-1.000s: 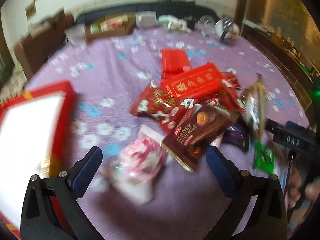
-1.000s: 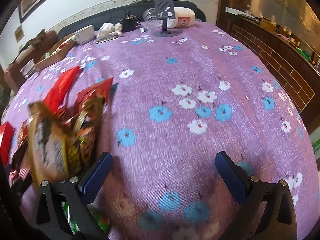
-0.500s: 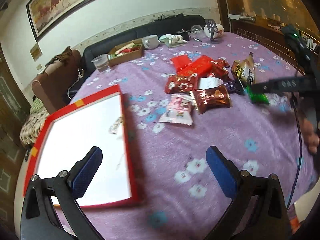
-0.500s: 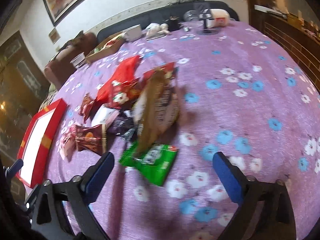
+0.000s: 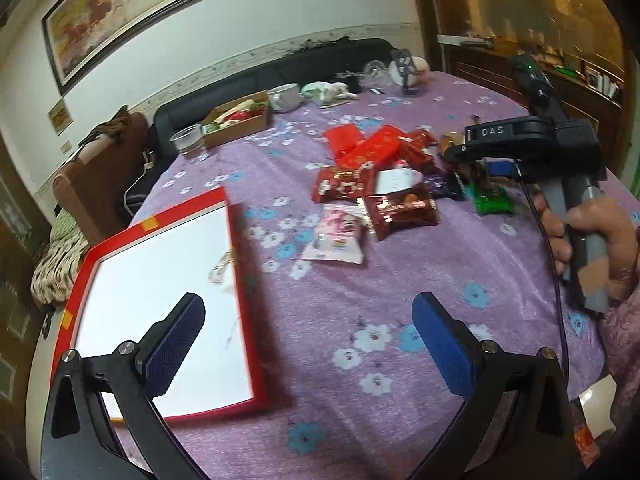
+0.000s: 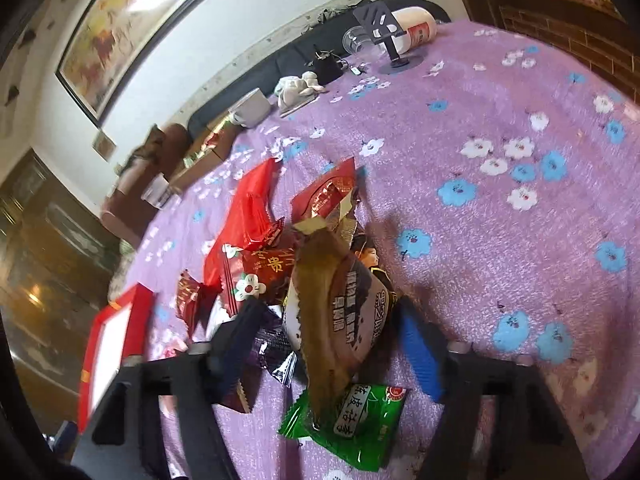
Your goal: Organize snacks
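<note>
Brown snack packet (image 6: 340, 316) stands upright between the right gripper (image 6: 332, 344), jaws apart.
Left gripper (image 5: 308, 344) gapes over the purple floral tablecloth (image 5: 360, 300).

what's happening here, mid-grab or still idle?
Mid-grab. The right gripper has its fingers either side of a tan-and-brown snack packet in the pile on the purple floral tablecloth; contact is unclear. The left gripper hangs open and empty by the red-rimmed tray, which holds no packets yet.

Purple floral table (image 5: 360, 300): snack packets (image 5: 384, 184), red tray (image 5: 160, 288).
</note>
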Tool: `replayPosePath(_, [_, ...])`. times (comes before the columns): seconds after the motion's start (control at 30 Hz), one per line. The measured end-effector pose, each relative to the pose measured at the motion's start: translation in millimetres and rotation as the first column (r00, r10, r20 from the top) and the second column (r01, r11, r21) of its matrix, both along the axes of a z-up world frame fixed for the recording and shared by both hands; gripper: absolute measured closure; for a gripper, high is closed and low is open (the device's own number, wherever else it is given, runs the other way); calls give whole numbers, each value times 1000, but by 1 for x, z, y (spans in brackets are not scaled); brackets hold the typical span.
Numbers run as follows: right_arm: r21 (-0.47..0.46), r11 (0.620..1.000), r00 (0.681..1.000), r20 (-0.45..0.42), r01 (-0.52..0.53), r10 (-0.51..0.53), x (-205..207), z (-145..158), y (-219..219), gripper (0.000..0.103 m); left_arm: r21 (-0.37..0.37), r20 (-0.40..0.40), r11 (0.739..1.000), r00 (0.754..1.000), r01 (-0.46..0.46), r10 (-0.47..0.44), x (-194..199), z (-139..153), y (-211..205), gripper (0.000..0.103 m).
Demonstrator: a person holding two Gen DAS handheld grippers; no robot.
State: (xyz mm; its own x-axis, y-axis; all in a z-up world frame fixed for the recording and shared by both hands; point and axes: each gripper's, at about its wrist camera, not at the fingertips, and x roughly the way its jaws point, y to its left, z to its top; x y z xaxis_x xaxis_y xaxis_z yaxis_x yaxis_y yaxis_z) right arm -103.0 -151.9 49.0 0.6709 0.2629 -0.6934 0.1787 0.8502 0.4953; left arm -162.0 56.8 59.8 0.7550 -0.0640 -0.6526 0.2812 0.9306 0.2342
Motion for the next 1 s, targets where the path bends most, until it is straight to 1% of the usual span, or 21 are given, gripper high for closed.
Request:
replayPosePath(0.03, [8, 1000, 1000, 10, 3, -4, -1, -1, -2, 48, 7, -5, 1000, 1000, 6, -6, 3, -1, -5, 0])
replayPosePath(0.1, [72, 997, 999, 26, 17, -19, -3, -4, -11, 52, 18, -11, 1000, 1000, 15, -15, 6, 0, -15, 0])
replayPosePath(0.13, [83, 996, 999, 27, 19, -21, -3, -5, -13, 53, 27, -12, 999, 1000, 27, -27, 9, 2, -23, 0])
replayPosePath(0.2, [105, 994, 999, 34, 15, -19, -3, -5, -16, 59, 47, 4, 998, 999, 47, -47, 11, 6, -35, 0])
replayPosePath(0.23, [116, 993, 999, 38, 12, -16, -5, -5, -17, 64, 64, 19, 996, 998, 61, -62, 12, 9, -43, 0])
replayPosePath(0.3, [163, 987, 999, 42, 6, -13, -5, -7, -20, 66, 97, 36, 993, 996, 74, -78, 15, 13, -55, 0])
replayPosePath(0.37, [193, 981, 999, 39, 7, -15, -6, -8, -23, 67, 102, 19, 992, 997, 73, -75, 19, 13, -61, 0])
replayPosePath(0.5, [282, 959, 998, 52, 8, -24, -8, -11, -31, 68, 73, -45, 996, 998, 54, -51, 26, 13, -66, 0])
replayPosePath(0.57, [331, 944, 998, 60, 8, -30, -12, -13, -36, 68, 67, -49, 997, 998, 49, -46, 28, 14, -68, 0])
replayPosePath(0.67, [396, 918, 997, 59, 17, -44, -18, -18, -45, 68, 81, -48, 996, 998, 40, -36, 33, 14, -70, 0])
replayPosePath(0.77, [465, 885, 996, 69, 25, -65, -23, -22, -54, 68, 79, -68, 996, 997, 41, -36, 43, 14, -68, 0])
replayPosePath(0.8, [495, 868, 995, 68, 28, -71, -24, -25, -57, 68, 82, -72, 996, 997, 45, -39, 45, 13, -68, 0])
replayPosePath(0.87, [519, 854, 994, 67, 37, -84, -24, -27, -60, 68, 100, -75, 993, 996, 55, -47, 52, 13, -65, 0])
replayPosePath(1.0, [513, 857, 994, 71, 36, -84, -22, -25, -58, 68, 157, -75, 984, 994, 88, -77, 65, 11, -52, 0])
